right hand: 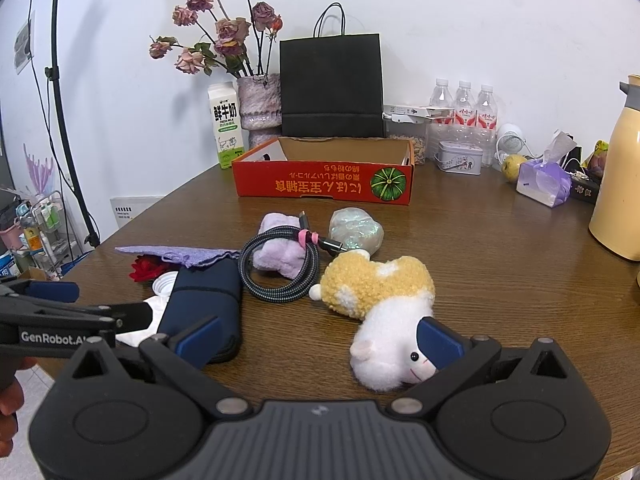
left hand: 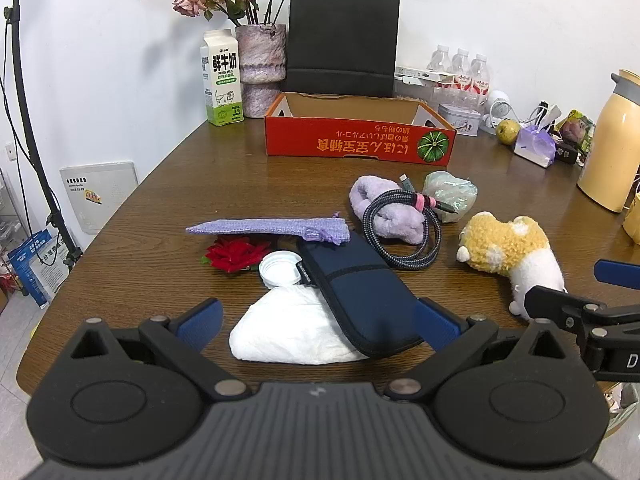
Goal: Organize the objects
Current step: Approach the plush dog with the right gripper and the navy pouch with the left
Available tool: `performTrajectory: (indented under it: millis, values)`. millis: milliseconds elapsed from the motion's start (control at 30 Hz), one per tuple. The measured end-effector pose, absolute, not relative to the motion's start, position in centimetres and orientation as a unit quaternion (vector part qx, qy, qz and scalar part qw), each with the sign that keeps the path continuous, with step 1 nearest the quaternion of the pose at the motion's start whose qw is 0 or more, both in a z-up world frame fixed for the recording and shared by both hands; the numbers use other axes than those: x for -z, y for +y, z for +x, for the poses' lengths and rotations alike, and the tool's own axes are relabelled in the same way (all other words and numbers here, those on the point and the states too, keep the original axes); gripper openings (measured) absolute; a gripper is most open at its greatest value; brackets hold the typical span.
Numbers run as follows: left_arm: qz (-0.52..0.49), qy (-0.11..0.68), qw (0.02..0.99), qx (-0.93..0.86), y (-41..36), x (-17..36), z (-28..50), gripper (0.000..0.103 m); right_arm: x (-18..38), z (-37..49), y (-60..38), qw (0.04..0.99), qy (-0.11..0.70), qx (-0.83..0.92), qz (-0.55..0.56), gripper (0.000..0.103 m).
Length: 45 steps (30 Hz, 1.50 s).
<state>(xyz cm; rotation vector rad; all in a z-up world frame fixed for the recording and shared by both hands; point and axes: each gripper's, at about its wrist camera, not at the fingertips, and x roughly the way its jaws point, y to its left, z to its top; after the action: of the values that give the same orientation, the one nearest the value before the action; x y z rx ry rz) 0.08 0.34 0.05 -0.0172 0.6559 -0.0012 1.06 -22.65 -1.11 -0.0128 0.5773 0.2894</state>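
Left gripper (left hand: 318, 322): blue-padded fingers spread apart, empty, low over the brown wood-grain table (left hand: 160, 200); between the fingers lay the near end of a navy fabric zip pouch (left hand: 356, 292), which rested partly on a crumpled white tissue (left hand: 288, 328) directly ahead. Just beyond these sat a white plastic bottle cap (left hand: 280, 270), a red artificial rose head (left hand: 236, 254) ahead-left of it, and a flat lilac knitted drawstring pouch (left hand: 268, 227) lying over the rose. Ahead-right lay a coiled grey braided charging cable (left hand: 404, 232) draped on a rolled lilac fleece cloth (left hand: 384, 208), with an iridescent crumpled plastic wrap ball (left hand: 452, 194) just beside the cable's plug. Right gripper (right hand: 318, 342): fingers likewise apart, gripping nothing, straddling the white head end of a yellow-and-white plush animal toy (right hand: 380, 300); its right finger stood against the toy's face, though actual contact could not be confirmed, while its left finger stood over the pouch's near corner. Farther ahead of both grippers, well apart from the clutter, stood an open shallow red cardboard tray printed with a pumpkin (left hand: 360, 144), with nothing visible inside. Behind it: a black paper carrier bag (left hand: 344, 48), a white-and-green milk carton (left hand: 222, 80), and a mottled vase of dried roses (left hand: 262, 64).
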Motion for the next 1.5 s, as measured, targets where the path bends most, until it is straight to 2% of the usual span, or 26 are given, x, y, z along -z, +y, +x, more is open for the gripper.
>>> performTrajectory:
  millis: [1500]
  values:
    - [-0.006,0.324,0.946,-0.001,0.4,0.6,0.32,0.103,1.66,1.59,-22.81,0.947,0.287,-0.143,-0.016,0.103]
